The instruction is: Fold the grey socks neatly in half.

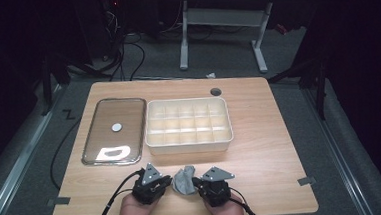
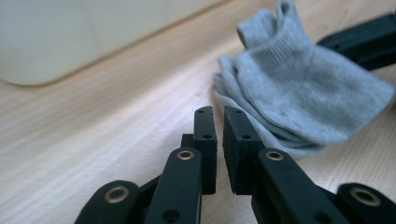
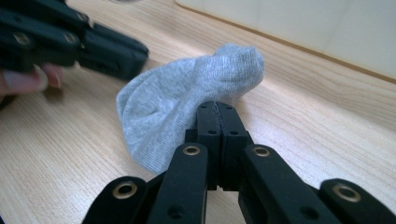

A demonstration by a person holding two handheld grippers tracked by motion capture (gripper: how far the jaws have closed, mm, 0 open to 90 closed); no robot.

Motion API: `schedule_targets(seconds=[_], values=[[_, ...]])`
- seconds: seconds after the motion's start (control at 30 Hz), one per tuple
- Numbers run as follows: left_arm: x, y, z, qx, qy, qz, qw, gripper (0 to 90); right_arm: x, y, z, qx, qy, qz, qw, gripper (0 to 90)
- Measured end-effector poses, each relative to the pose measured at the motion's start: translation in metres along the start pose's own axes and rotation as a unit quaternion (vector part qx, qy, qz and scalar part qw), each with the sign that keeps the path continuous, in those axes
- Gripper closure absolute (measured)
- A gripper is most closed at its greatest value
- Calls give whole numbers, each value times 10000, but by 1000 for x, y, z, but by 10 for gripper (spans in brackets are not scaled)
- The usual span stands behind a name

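1. Fingers first: your right gripper (image 3: 218,109) has its fingers pressed together on the near edge of the grey sock (image 3: 187,100); your left gripper (image 2: 218,116) has its fingers a narrow slit apart with nothing between them, tips just short of the sock's edge.
2. You'll find the sock bunched on the counter (image 1: 261,148) between your two hands, near the front edge, in front of the white divided box (image 1: 189,143); the glass lid (image 1: 114,130) lies to the box's left.
3. Expect it to be light, soft and floppy: it will sag and unfold from whatever point you pinch.
4. Take hold with the left at the free folded edge facing it, opposite the right's pinch.
5. How many layers the right has caught is probably more than one, but the fold hides it.
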State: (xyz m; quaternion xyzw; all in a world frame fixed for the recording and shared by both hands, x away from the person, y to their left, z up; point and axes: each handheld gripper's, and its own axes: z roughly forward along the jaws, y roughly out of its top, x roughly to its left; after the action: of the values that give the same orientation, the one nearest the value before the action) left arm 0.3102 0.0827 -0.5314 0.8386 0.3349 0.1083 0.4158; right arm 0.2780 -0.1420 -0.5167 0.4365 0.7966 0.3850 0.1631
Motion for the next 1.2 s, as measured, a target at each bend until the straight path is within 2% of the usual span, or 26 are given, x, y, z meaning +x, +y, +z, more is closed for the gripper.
schedule_targets(seconds=[0.17, 0.27, 0.53, 0.77, 1.03, 1.1, 1.2], values=[[-7, 1, 2, 6, -73, 90, 9999, 839, 2, 2, -3, -58, 11, 3, 10000, 900], [-12, 1, 2, -18, -162, 74, 9998, 838, 4, 4, -6, -83, -2, -30, 10000, 900], [-20, 4, 8, -22, -342, 93, 9994, 852, 7, 7, -3, 3, -31, -93, 10000, 900], [-32, 12, 17, -36, -417, 350, 9985, 887, 5, 11, -4, -14, -109, -72, 9999, 900], [-32, 12, 19, 37, -400, 471, 9981, 900, 8, 5, -3, -3, -56, -83, 9999, 900], [-31, 12, 19, 87, -371, 433, 9983, 897, 10, 0, 2, 15, -95, -153, 9998, 900], [-27, 11, 17, 86, -381, 348, 9986, 839, 10, -3, 3, -43, -58, -45, 10000, 900]])
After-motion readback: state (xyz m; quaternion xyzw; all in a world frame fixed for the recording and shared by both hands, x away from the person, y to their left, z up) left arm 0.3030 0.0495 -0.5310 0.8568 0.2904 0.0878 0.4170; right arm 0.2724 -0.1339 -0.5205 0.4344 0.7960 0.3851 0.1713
